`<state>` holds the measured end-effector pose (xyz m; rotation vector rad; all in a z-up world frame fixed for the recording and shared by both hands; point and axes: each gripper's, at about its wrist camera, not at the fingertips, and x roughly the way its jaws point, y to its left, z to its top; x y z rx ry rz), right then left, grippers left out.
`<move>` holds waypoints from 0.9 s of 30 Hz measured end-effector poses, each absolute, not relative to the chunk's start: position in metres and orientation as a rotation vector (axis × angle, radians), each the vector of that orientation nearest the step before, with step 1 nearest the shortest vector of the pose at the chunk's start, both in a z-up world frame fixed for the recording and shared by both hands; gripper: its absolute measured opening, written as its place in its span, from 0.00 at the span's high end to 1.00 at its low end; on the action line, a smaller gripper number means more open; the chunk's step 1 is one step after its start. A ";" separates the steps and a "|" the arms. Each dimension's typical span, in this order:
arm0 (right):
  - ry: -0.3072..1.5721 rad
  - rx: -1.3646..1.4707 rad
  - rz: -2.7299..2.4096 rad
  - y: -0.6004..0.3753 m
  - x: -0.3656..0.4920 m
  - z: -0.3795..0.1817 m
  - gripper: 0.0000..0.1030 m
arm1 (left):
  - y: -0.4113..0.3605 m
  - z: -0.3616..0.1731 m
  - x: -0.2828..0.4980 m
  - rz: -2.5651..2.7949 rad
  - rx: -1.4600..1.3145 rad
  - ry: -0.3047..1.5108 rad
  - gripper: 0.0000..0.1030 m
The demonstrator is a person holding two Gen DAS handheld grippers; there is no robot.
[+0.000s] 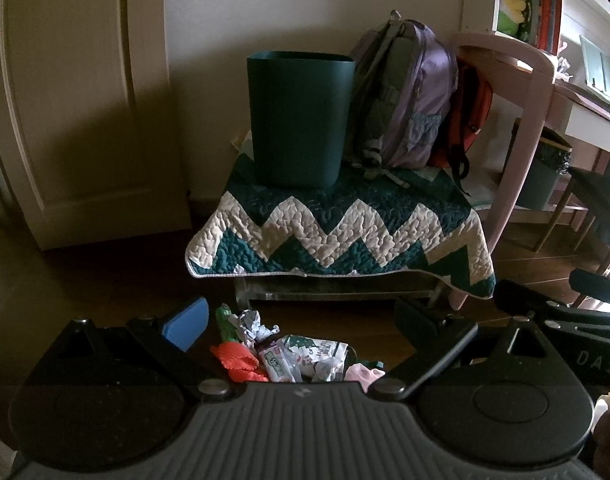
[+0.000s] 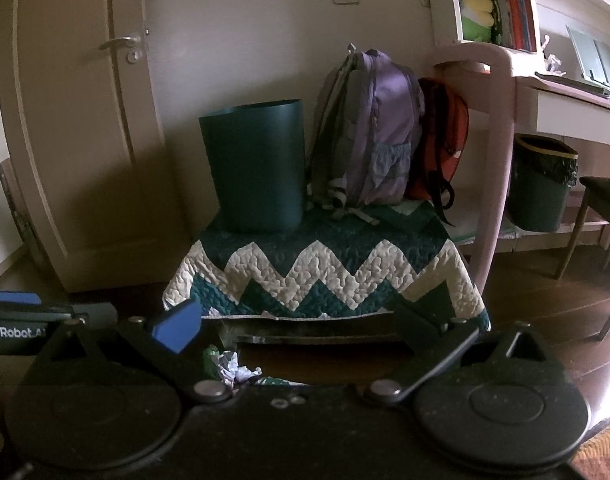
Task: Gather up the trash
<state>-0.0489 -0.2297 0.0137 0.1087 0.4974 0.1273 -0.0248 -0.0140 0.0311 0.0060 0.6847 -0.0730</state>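
A dark green bin stands upright on a quilt-covered stool. Trash lies on the wooden floor below the stool: crumpled white paper, a green wrapper, an orange net, printed snack packets and a pink scrap. My left gripper hangs open just above this pile with nothing between its fingers. My right gripper is open too, empty, and sits to the right of the left one.
A purple backpack and a red bag lean beside the bin on the stool. A pink chair frame, a lined dustbin under a desk, shelves and a closed door surround the spot.
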 end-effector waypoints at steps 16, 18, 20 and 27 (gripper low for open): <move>0.499 0.103 0.131 -0.228 -0.051 0.012 0.00 | -0.013 0.024 -0.024 -0.091 -0.002 0.698 0.03; 0.503 0.098 0.134 -0.227 -0.050 0.011 0.00 | -0.012 0.022 -0.022 -0.093 -0.003 0.704 0.03; 0.512 0.093 0.135 -0.226 -0.046 0.011 0.00 | -0.010 0.020 -0.018 -0.096 -0.008 0.711 0.03; 0.520 0.077 0.113 -0.222 -0.034 0.011 0.00 | -0.006 0.015 -0.006 -0.111 -0.004 0.715 0.03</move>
